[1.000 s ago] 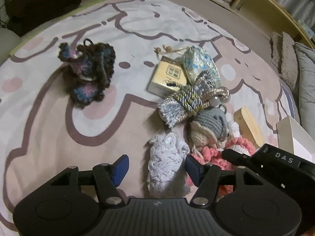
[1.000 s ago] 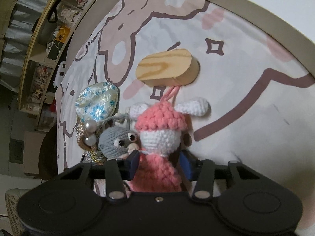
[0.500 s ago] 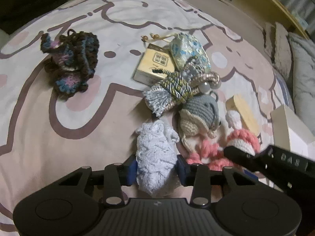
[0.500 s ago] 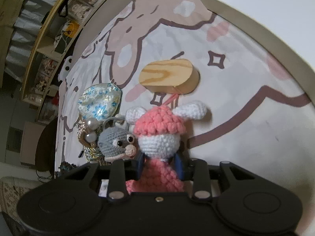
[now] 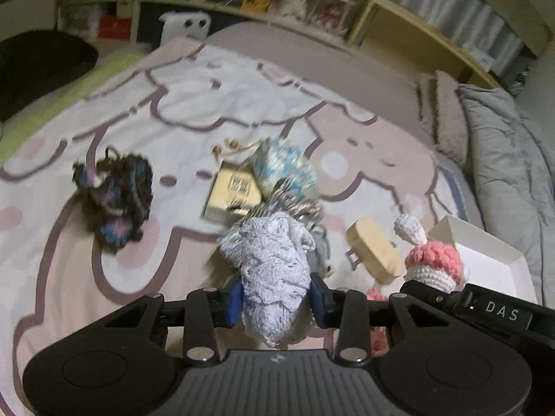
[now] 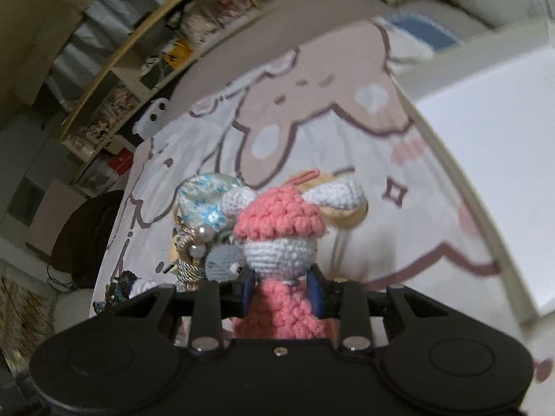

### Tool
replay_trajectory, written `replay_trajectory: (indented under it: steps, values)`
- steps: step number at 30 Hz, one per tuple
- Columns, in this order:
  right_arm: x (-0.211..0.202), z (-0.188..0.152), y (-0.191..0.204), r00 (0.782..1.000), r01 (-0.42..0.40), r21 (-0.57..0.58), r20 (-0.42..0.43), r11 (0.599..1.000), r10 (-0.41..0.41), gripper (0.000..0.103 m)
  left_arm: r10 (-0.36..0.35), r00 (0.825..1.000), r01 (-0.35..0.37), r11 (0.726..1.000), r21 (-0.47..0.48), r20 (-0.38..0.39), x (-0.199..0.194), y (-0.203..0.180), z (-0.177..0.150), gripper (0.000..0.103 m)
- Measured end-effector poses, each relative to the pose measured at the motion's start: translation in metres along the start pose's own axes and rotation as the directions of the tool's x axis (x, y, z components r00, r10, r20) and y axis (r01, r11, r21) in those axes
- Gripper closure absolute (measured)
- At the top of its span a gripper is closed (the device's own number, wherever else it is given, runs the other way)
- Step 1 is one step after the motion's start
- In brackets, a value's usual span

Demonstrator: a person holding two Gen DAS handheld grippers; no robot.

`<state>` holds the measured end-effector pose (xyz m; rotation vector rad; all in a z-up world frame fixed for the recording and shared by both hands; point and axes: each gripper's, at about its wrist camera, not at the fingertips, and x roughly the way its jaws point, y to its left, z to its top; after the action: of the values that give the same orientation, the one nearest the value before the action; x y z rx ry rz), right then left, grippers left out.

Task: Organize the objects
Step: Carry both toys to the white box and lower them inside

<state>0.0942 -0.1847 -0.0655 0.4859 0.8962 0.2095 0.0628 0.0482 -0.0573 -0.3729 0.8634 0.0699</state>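
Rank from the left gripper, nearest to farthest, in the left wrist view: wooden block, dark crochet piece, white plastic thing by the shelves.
1. wooden block, just right of the left gripper
2. dark crochet piece, out to the left
3. white plastic thing, far end, by the shelves

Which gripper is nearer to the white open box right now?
Right. The right gripper, shut on the pink crochet bunny doll, sits right beside the white open box. The left gripper, holding the pale blue knitted piece, is farther left.
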Motion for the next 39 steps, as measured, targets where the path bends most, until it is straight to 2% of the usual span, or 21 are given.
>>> replay_trajectory:
  steps: [11, 18, 24, 32, 39]
  values:
    - [-0.057, 0.029, 0.015, 0.991, 0.003, -0.165, 0.133, 0.986, 0.02, 0.07, -0.054, 0.995, 0.047, 0.995, 0.083, 0.089, -0.033, -0.014, 0.009, 0.063]
    - [-0.09, 0.049, 0.003, 0.973, 0.016, -0.192, 0.228, 0.981, 0.028, 0.07, -0.088, 0.989, 0.074, 0.99, 0.116, 0.117, -0.044, -0.032, 0.024, 0.063]
    - [-0.101, 0.067, -0.022, 0.958, 0.08, -0.173, 0.286, 0.982, -0.027, 0.07, -0.145, 0.981, 0.123, 0.979, 0.164, 0.13, -0.042, -0.072, 0.035, 0.063]
    - [-0.108, 0.097, -0.068, 0.928, 0.193, -0.114, 0.345, 0.975, -0.143, 0.07, -0.235, 0.968, 0.21, 0.95, 0.229, 0.087, -0.014, -0.141, 0.037, 0.063]
    - [-0.104, 0.116, -0.112, 0.914, 0.259, -0.043, 0.333, 0.965, -0.231, 0.07, -0.286, 0.958, 0.266, 0.924, 0.275, 0.035, 0.018, -0.194, 0.032, 0.063]
